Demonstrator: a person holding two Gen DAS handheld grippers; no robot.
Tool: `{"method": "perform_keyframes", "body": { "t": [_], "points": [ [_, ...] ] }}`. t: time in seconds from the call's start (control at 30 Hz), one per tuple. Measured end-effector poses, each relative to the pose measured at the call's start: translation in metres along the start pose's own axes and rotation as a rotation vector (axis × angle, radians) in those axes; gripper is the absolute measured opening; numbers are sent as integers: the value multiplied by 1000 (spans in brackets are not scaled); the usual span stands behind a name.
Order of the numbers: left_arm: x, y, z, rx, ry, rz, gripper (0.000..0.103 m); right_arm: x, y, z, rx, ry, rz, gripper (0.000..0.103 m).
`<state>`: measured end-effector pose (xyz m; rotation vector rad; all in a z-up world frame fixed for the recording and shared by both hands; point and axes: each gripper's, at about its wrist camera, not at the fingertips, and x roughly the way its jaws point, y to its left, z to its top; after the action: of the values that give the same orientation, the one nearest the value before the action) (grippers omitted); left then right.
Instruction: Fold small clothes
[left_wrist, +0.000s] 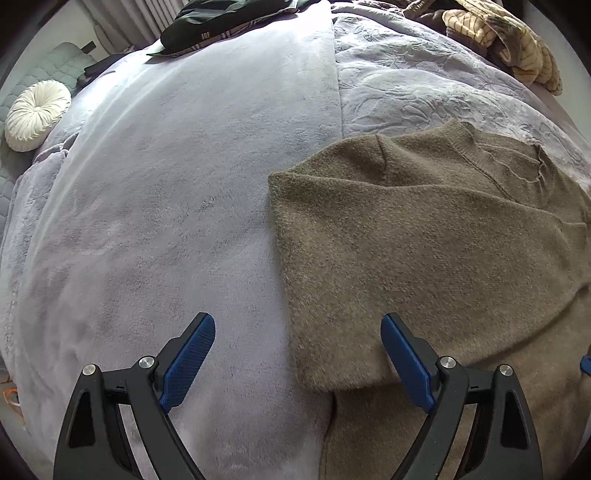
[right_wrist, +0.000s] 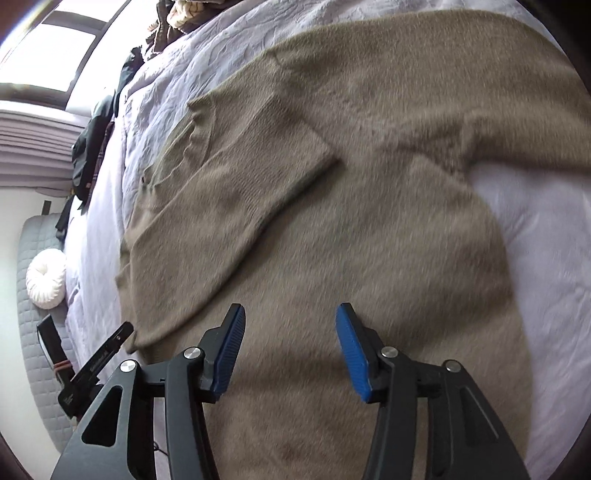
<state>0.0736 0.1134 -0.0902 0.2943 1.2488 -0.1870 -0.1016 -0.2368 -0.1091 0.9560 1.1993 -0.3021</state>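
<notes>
An olive-brown knitted sweater lies flat on a lilac bed cover, with one sleeve folded across its body. My left gripper hovers wide open over the sweater's left edge, nothing between its blue pads. In the right wrist view the sweater fills most of the frame. My right gripper stands open above the sweater's body, its pads apart and clear of the cloth. The other gripper's black frame shows at the lower left of that view.
A round white cushion lies beside the bed on a grey quilted seat. Dark clothes are piled at the bed's far end, and a striped beige-brown garment at the far right. An embossed lilac quilt covers the right half.
</notes>
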Motion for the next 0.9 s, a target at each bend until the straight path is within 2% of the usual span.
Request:
{"method": "perform_keyframes", "body": {
  "t": [0.13,0.37,0.8,0.87,0.9],
  "points": [
    [-10,-11,-4,26,20,-12,92,-3,-3,-10,5,28,33,61],
    [-29,-60,-24,105,53,-72,92,-15,-18,-17,26,42,75,62],
    [-39,-173,-41,266,130,-174,92,-59,-93,-8,186,-42,126,67],
    [-42,-188,-42,278,123,-194,102,-65,-108,-5,215,-58,129,73],
    [-45,-198,-43,287,111,-204,102,-68,-114,-4,226,-66,131,73]
  ]
}}
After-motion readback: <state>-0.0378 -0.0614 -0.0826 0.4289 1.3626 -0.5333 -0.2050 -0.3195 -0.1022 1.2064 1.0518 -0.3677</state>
